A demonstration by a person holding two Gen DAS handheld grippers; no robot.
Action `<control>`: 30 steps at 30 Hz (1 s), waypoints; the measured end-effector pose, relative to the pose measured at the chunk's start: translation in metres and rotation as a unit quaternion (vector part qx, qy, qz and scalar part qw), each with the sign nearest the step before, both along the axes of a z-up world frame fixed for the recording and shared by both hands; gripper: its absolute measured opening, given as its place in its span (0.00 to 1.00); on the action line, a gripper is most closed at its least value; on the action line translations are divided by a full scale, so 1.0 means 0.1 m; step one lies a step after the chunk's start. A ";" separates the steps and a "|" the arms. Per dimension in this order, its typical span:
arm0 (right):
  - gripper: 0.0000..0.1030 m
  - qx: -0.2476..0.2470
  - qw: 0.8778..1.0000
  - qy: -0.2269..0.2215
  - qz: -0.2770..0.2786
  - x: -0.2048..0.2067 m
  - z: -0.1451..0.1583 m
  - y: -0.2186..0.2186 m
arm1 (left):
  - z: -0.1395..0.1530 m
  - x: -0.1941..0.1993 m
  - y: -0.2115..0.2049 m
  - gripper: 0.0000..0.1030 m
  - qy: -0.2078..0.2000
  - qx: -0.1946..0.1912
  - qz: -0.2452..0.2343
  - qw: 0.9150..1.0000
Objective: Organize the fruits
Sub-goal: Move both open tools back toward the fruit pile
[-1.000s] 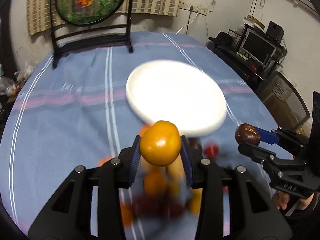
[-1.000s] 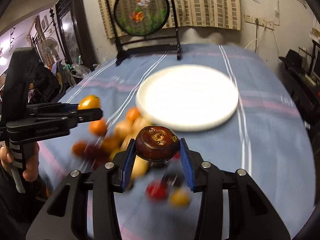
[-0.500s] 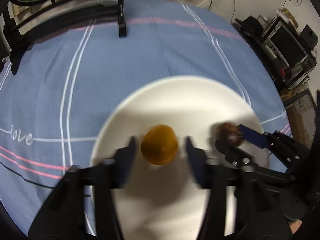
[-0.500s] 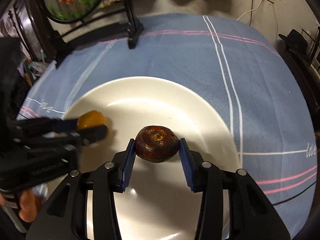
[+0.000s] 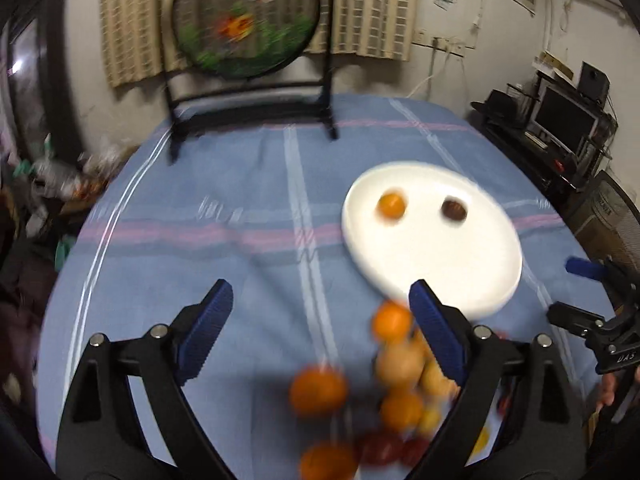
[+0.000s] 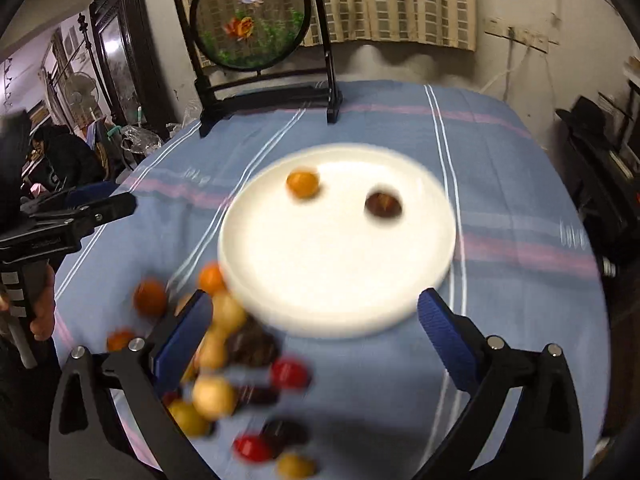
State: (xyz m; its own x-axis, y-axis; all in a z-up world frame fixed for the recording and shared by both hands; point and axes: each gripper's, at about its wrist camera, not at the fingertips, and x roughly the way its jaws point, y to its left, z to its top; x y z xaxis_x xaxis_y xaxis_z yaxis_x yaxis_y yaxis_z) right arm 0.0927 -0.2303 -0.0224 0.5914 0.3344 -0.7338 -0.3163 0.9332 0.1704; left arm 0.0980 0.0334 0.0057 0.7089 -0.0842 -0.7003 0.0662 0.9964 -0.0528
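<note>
- The left gripper is seen with its blue-padded jaws spread wide; they have just been opening, and nothing is held between them.
- The right gripper is likewise spread wide, its jaws having just been opening, and nothing is pinched; only cloth and the near rim of the plate are seen through the gap.
- Both grippers are pointed downward at a slant toward the table, on the near side of the round white plate, above the pile.
- A small orange fruit is lying on the plate, at its far left part.
- A dark brown round fruit is lying on the plate too, to the right of the orange one and apart from it.
- A blurred pile of orange, yellow, red and dark fruits is found on the blue striped tablecloth, just beside the near left rim of the plate.
- A hand is seen on the left gripper's handle, left of the plate.
- A round embroidered screen in a black stand is standing beyond the plate, at the far table edge.
</note>
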 end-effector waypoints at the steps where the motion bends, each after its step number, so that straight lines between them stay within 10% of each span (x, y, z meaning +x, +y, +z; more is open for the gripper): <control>1: 0.99 0.007 1.000 0.000 -0.010 -0.13 -0.06 -0.02 | -0.09 -0.17 0.07 0.89 -0.001 -0.010 0.011 1.000; 15: 0.99 -0.063 0.995 -0.026 -0.068 -1.07 -0.32 -0.15 | -0.43 -1.14 0.30 0.89 0.000 -0.012 0.013 1.000; 19: 0.56 -0.030 0.999 -0.005 -0.040 -1.09 -0.44 -0.19 | -0.50 -1.22 0.34 0.89 0.008 -0.009 0.014 1.000; 30: 0.29 0.003 0.999 0.031 -0.016 -0.81 -0.67 -0.12 | -0.65 -1.19 0.27 0.89 0.033 0.000 -0.007 0.999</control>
